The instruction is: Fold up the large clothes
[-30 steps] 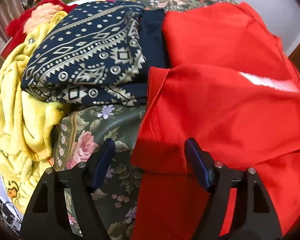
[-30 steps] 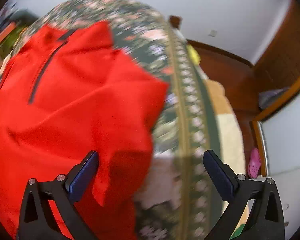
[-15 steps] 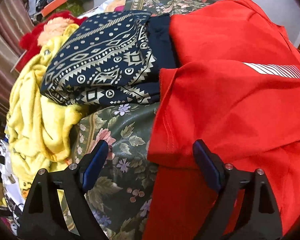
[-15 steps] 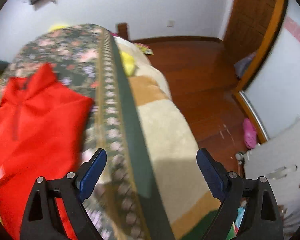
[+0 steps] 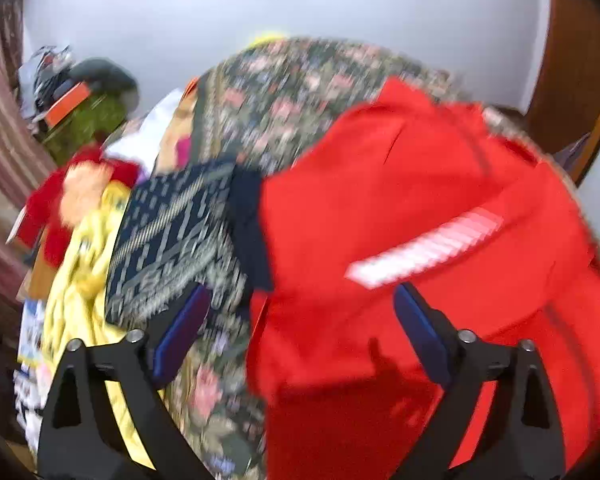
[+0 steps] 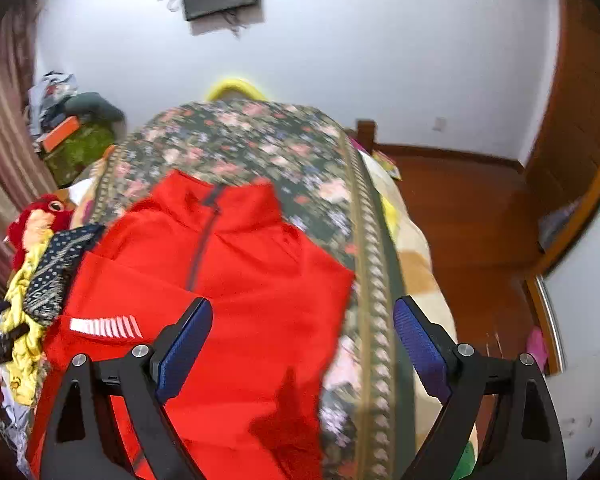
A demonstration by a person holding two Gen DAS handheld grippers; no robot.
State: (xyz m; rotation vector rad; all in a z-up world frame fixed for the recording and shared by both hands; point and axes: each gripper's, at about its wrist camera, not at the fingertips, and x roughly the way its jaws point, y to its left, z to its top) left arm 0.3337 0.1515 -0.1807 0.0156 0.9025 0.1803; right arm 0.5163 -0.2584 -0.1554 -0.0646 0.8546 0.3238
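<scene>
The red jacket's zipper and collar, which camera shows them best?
The right wrist view: the red jacket lies there with its dark zipper and collar fairly sharp. The left wrist view shows only blurred red cloth and its white stripes.

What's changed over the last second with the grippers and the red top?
Both grippers pulled back and tilted up, so wall now shows in each view. The left gripper opened wider; the right gripper stayed open. Neither holds anything. The red top lies folded on the floral cover, as before.

Bare floral bedspread upper middle of the frame, beyond the red jacket, is open. Left edge's jammed: patterned navy cloth, yellow blanket.
</scene>
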